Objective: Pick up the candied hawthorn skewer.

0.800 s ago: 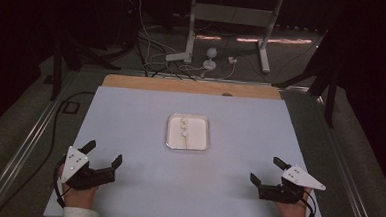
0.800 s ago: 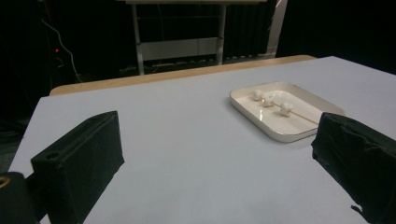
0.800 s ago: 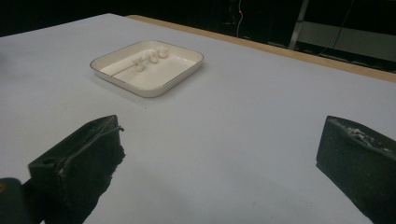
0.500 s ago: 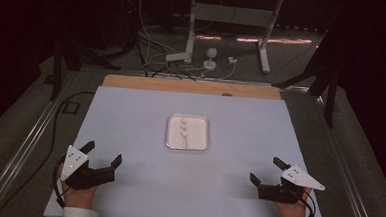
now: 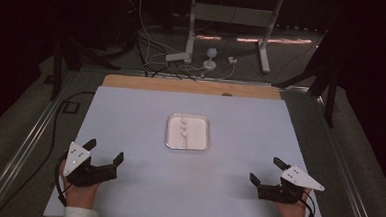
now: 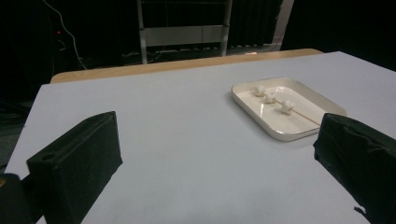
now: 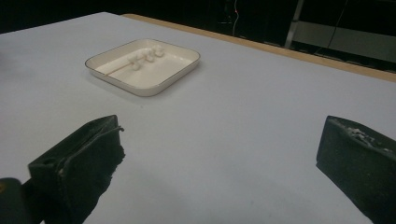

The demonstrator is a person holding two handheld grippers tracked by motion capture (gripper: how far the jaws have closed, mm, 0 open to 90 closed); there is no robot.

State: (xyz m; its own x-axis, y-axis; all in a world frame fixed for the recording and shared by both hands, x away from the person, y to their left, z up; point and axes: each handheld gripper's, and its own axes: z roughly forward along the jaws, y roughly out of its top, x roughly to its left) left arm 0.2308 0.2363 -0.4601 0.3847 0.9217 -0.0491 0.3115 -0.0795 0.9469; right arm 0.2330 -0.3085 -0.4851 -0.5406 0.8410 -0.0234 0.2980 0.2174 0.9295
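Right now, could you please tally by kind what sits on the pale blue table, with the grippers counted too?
Shallow white square tray: 1
Small white lumps in the tray: 3
Thin pale stick in the tray: 1
Black two-jaw grippers, left gripper and right gripper, both open and empty: 2
Total: 7

Table [image 5: 130,115]: covered by a pale blue-grey sheet; a strip of bare wood is left showing along the far edge.
Tray [image 5: 202,143]: white, shallow, set flat near the middle of the table.
Grippers: left gripper [image 5: 104,152] and right gripper [image 5: 265,171] are rested at the near corners, well apart from the tray.
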